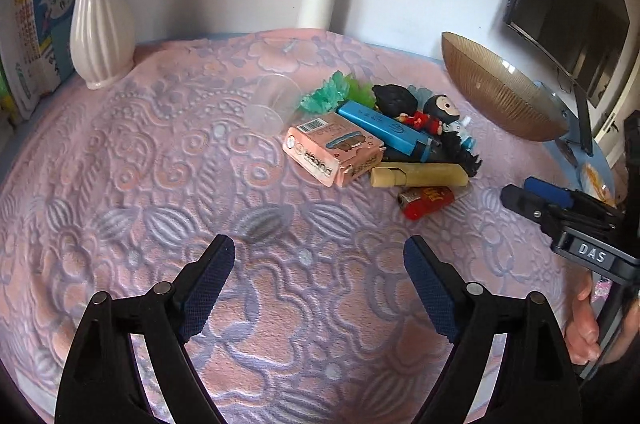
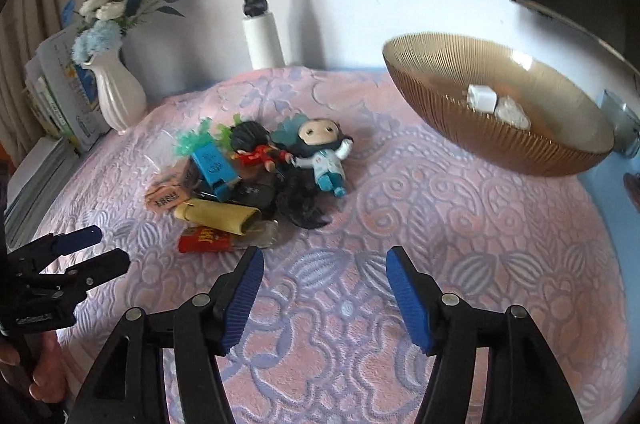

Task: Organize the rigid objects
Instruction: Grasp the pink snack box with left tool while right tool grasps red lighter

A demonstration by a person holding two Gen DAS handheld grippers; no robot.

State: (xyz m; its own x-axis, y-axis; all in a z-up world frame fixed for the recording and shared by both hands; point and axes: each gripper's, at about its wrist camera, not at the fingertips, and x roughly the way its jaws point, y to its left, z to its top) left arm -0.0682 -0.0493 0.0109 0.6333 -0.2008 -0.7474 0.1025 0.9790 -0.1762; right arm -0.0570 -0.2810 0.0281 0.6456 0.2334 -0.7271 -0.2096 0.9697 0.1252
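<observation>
Pink and lilac embossed cloth (image 1: 168, 208) covers the tabletop, and the rigid objects lie on it in one small heap near the middle, ahead of both my grippers.

In the left wrist view the blue lighter (image 1: 386, 130) rests on top of the heap with its long axis running from far-left to near-right, the dark cap end towards the right. Under it the pink box (image 1: 334, 148) lies flat, one corner towards me; it carries a barcode and printed writing that I cannot read surely. The cream tube (image 1: 418, 176) lies almost crosswise, just in front of the heap, and the red lighter (image 1: 426, 202) lies beside it on the near side, with yellow print too blurred to read. Two small figurines lie at the far side: one in red (image 2: 256, 148) and one in white and teal (image 2: 324, 152), whose legs point towards the right gripper. A clear plastic cup (image 1: 272, 104) lies on its side, left of the heap.

The ribbed amber glass bowl (image 2: 496, 112) stands to the right, well apart from the heap, with two white pieces inside.

My left gripper (image 1: 320, 252) has its fingers spread wide and holds nothing. My right gripper (image 2: 324, 260) is the same, spread and empty; its body reads "DAS" in the left wrist view.
</observation>
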